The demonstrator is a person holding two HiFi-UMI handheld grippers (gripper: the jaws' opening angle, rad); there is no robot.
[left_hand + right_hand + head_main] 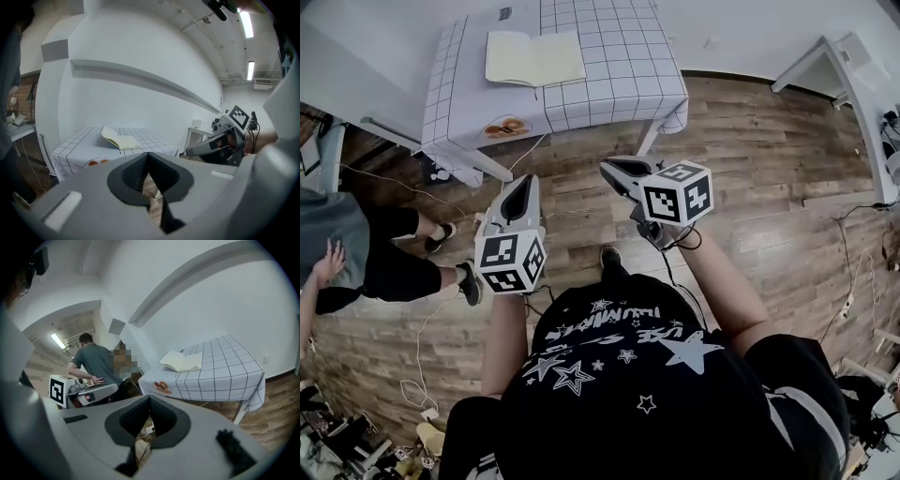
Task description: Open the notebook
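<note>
The cream notebook [534,58] lies open, pages up, on the table with a white checked cloth [619,75] at the far side of the room. It also shows in the left gripper view, notebook [119,139], and in the right gripper view, notebook [183,361]. Both grippers are held over the wooden floor, well short of the table. My left gripper [527,182] points toward the table with its jaws shut and nothing between them [149,161]. My right gripper [607,168] is also shut and holds nothing [150,404].
A person in a grey shirt [352,248] stands at the left, also in the right gripper view [93,364]. A white desk [853,70] stands at the far right. Cables [422,366] trail over the floor. An orange print [506,127] marks the cloth's near edge.
</note>
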